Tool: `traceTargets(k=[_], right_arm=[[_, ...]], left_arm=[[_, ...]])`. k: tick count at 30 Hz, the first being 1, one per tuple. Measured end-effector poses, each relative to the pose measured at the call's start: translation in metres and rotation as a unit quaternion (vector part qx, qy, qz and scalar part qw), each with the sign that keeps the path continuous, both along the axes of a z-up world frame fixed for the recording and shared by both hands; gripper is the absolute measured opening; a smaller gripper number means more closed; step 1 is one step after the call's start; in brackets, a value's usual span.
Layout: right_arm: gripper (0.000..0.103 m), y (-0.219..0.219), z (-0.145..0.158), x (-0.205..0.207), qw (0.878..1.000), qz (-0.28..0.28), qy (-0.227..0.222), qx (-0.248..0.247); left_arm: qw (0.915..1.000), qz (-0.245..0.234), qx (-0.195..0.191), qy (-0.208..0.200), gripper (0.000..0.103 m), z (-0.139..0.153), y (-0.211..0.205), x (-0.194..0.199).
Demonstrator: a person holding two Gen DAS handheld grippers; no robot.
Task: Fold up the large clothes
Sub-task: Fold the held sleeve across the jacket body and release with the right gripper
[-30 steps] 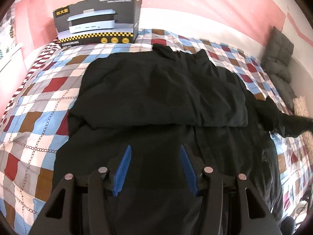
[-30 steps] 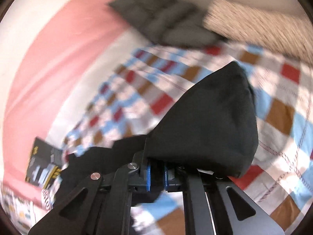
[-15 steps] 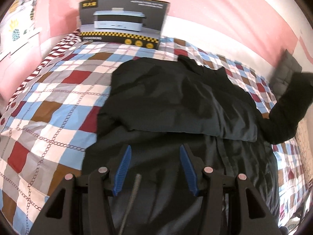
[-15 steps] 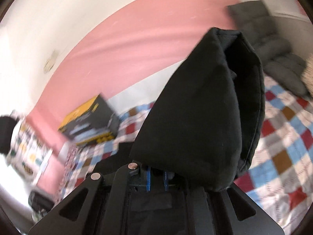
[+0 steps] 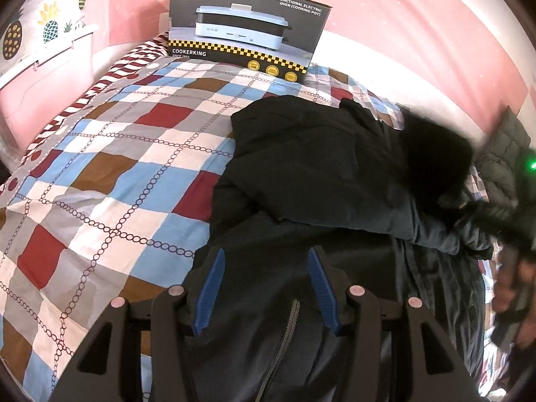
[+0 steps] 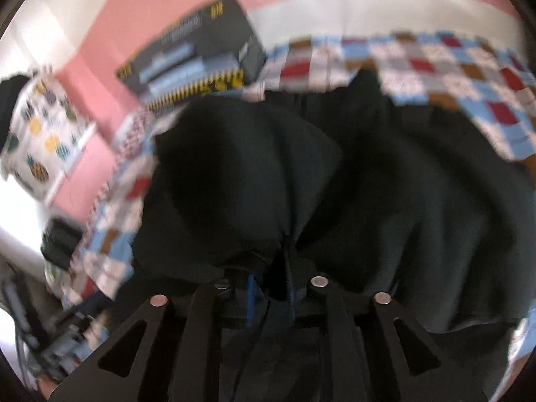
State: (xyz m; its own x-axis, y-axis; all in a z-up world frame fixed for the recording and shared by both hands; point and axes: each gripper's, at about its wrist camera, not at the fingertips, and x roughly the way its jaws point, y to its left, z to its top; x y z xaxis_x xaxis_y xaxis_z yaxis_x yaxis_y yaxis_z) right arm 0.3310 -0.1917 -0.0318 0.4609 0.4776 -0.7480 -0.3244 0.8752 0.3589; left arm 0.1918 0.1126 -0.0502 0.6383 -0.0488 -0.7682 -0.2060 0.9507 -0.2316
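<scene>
A large black jacket (image 5: 318,174) lies spread on the checked bedspread (image 5: 117,167), one side folded over its middle. My left gripper (image 5: 266,289) hovers open over the jacket's near hem, by the zipper (image 5: 288,328), with nothing between its blue pads. My right gripper (image 6: 271,298) holds the bunched black sleeve (image 6: 234,174) over the jacket body (image 6: 418,201); its jaws are opening, with cloth still gathered between them. In the left wrist view the sleeve (image 5: 435,154) is a dark blur at the right, and a hand (image 5: 511,288) shows at the edge.
A black cooking-pot box (image 5: 248,30) stands at the bed's far end against the pink wall. A grey quilted cushion (image 5: 502,160) lies at the far right. Pineapple-print cloth (image 5: 33,26) hangs at the left. Bare bedspread stretches left of the jacket.
My right gripper has swung the sleeve from beside the bed's right end across onto the jacket body, and its pads have parted slightly. The left gripper has slid along the hem, still open.
</scene>
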Motion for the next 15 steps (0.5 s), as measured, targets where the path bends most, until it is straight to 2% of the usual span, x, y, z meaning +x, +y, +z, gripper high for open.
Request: traceTargets(k=[2,4,6,8,10,12,14,15], right_arm=[[0.022,0.004,-0.009,-0.005,1.000,0.007,0.000,-0.016],[0.028,0.004,-0.005,-0.014,1.000,0.015,-0.013,-0.008],[0.047,-0.013,0.006,-0.024,0.999,0.028,-0.017,0.040],[0.056,-0.028,0.014,-0.032,0.996,0.032,-0.022,0.078],[0.056,-0.049,0.025,-0.042,0.994,0.022,-0.040,0.095],[0.056,-0.064,0.026,-0.048,0.994,0.007,-0.049,0.095],[0.056,-0.092,0.021,-0.054,0.995,-0.028,-0.052,0.086],[0.056,-0.106,0.017,-0.056,0.994,-0.048,-0.051,0.084]], left_arm=[[1.0000,-0.004,-0.003,-0.001,0.054,0.002,-0.002,0.002],[0.9999,-0.011,-0.008,-0.006,0.054,0.006,-0.005,0.004],[0.9996,-0.023,-0.012,-0.013,0.054,0.013,-0.011,0.009],[0.9989,-0.036,-0.021,-0.020,0.054,0.020,-0.018,0.017],[0.9975,-0.053,-0.040,-0.024,0.055,0.027,-0.028,0.028],[0.9948,-0.073,-0.067,-0.026,0.061,0.034,-0.039,0.042],[0.9904,-0.101,-0.089,-0.032,0.068,0.040,-0.053,0.060],[0.9890,-0.113,-0.090,-0.032,0.068,0.041,-0.061,0.070]])
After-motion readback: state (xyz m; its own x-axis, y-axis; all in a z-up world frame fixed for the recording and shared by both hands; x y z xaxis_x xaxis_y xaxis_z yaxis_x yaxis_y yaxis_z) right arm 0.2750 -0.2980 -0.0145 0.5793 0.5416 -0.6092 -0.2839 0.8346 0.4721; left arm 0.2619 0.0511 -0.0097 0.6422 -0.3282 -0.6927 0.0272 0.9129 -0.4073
